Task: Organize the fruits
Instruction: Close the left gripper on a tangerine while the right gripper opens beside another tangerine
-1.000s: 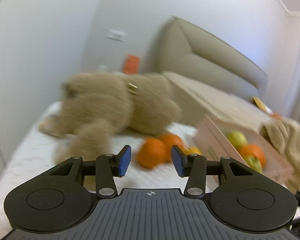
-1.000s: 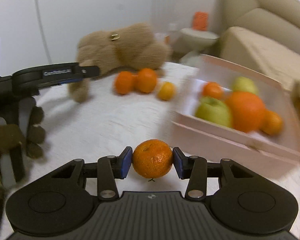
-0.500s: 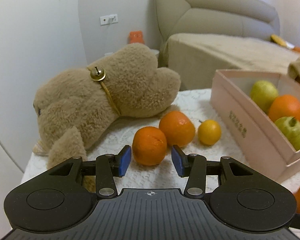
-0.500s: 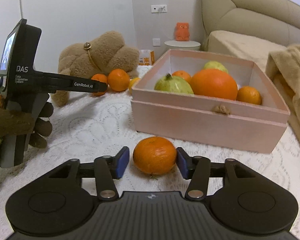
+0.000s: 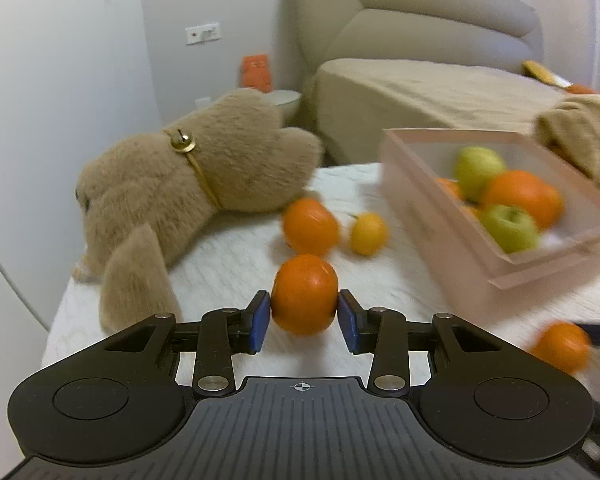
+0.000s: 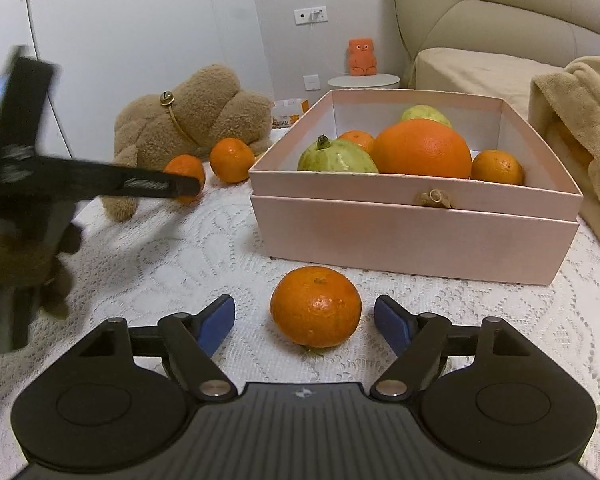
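My left gripper [image 5: 304, 318] is shut on an orange mandarin [image 5: 304, 294], held just above the white lace cloth; it also shows in the right wrist view [image 6: 182, 178]. Beyond it lie another mandarin [image 5: 310, 226] and a small yellow citrus [image 5: 368, 234]. My right gripper [image 6: 304, 320] is open, with a mandarin [image 6: 315, 306] resting on the cloth between its blue pads, untouched. The pink box [image 6: 412, 236] behind it holds a big orange [image 6: 422, 148], green guavas [image 6: 336, 156] and small mandarins.
A brown teddy bear [image 5: 180, 188] lies at the back left of the table. A beige blanket [image 6: 580, 120] hangs by the box's right side. A beige sofa and a round side table with an orange toy [image 6: 360, 56] stand behind.
My left gripper has closed on the near mandarin and lifted it slightly. My right gripper has opened wide and let go of its mandarin, which now sits on the cloth.
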`<state>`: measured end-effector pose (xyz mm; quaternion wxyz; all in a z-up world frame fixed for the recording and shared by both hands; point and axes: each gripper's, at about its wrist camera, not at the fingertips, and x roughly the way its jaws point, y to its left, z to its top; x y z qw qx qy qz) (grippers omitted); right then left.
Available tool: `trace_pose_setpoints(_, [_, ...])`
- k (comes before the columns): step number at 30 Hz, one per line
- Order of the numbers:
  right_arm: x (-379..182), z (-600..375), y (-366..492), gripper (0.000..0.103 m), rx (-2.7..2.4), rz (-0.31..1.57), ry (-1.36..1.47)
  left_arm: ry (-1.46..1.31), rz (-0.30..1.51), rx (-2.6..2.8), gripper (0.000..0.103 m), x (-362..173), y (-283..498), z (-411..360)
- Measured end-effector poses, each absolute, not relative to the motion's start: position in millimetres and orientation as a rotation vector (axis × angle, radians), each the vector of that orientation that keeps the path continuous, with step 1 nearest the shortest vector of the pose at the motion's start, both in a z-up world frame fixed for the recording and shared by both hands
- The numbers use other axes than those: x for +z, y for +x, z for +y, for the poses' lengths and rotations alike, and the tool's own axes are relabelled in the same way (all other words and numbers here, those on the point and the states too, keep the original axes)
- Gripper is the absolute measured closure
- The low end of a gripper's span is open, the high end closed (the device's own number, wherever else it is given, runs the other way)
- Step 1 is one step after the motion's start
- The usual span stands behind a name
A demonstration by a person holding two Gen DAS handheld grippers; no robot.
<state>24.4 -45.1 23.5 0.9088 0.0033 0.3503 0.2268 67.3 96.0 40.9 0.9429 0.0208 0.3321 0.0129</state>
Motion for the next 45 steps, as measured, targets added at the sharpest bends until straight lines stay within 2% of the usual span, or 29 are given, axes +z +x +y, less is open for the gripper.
trace_pose_setpoints(10, [22, -43, 25, 0.022, 0.469, 0.723, 0.000, -0.065, 0.668, -0.070, 0.064, 43, -2, 85])
trace_pose_setpoints(16, [22, -42, 24, 0.020, 0.475, 0.724, -0.005, -0.160, 0.641, -0.069, 0.058, 38, 3, 99])
trace_pose_setpoints(26, [22, -41, 24, 0.018, 0.475, 0.725, -0.007, -0.140, 0.662, -0.104, 0.051, 27, 18, 86])
trace_pose_setpoints(32, [21, -40, 24, 0.018, 0.478, 0.726, -0.011, -0.196, 0.690, -0.151, 0.053, 20, 20, 92])
trace_pose_setpoints(38, [21, -39, 25, 0.013, 0.498, 0.737, -0.017, -0.132, 0.653, -0.067, 0.053, 23, 4, 91])
trace_pose_setpoints(45, [21, -43, 31, 0.001, 0.557, 0.764, 0.016, -0.149, 0.624, -0.021, 0.053, 18, -13, 103])
